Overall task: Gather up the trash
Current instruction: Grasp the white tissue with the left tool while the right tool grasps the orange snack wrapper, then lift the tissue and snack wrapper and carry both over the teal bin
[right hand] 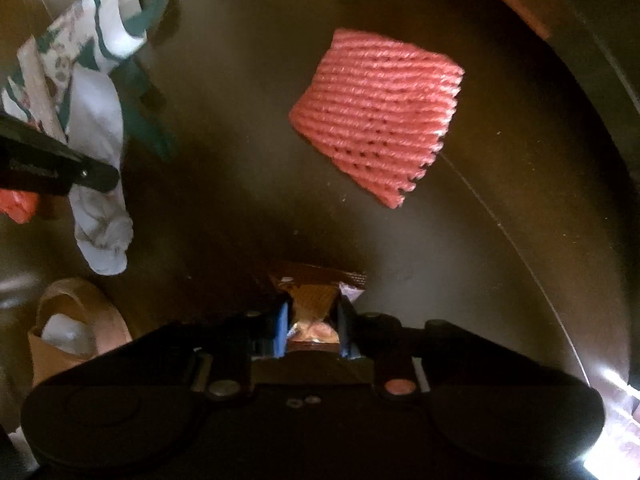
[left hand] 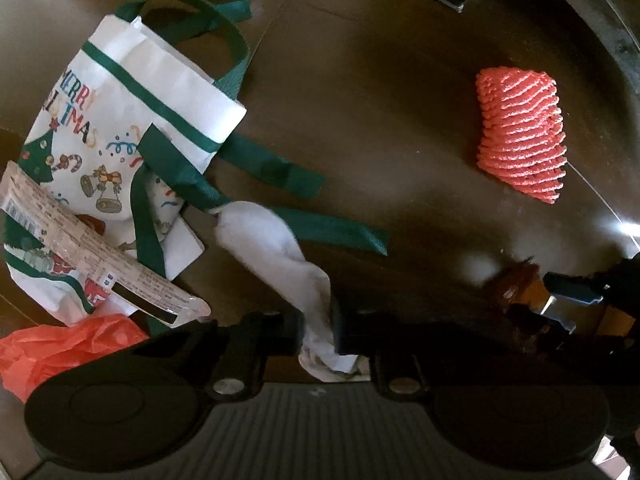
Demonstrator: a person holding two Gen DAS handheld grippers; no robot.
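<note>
Left wrist view: the left gripper is clamped on one crumpled white tissue, which trails across the dark table. Beside it lie one Christmas bag with green straps, one long snack wrapper, one orange plastic bag and one red foam net.

Right wrist view: the right gripper pinches one brown candy wrapper on the table. The single red foam net lies apart, farther off; the tissue hangs at left.
</note>
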